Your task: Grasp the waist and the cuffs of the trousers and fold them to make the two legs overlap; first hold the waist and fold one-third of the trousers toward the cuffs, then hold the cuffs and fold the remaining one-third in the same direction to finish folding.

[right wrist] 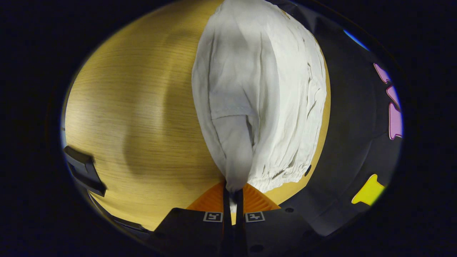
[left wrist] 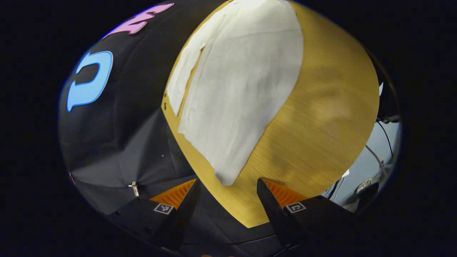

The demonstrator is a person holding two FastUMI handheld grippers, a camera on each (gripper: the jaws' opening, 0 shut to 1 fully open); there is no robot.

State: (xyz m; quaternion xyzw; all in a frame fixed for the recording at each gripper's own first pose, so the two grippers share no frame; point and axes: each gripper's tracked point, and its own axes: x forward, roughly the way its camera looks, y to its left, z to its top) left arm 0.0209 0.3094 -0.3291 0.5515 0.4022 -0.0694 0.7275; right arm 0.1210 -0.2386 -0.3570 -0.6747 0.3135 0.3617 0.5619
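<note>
White trousers [left wrist: 235, 85] lie flat on the wooden table [left wrist: 321, 117] in the left gripper view, one cuff corner pointing down at the fingers. My left gripper [left wrist: 226, 185] is open, its fingers on either side of that cuff corner and just short of it, with nothing pinched. In the right gripper view the trousers [right wrist: 264, 92] rise in a bunched fold from the table [right wrist: 135, 117]. My right gripper [right wrist: 232, 191] is shut on the trousers at the gathered waist end, lifting the cloth.
The table's edge [left wrist: 178, 142] runs close to the trousers on the left, with the black booth cloth [left wrist: 121, 142] beyond it. Cables [left wrist: 378, 157] hang past the table's right edge. A dark bracket [right wrist: 84, 171] sits at the table's left edge in the right gripper view.
</note>
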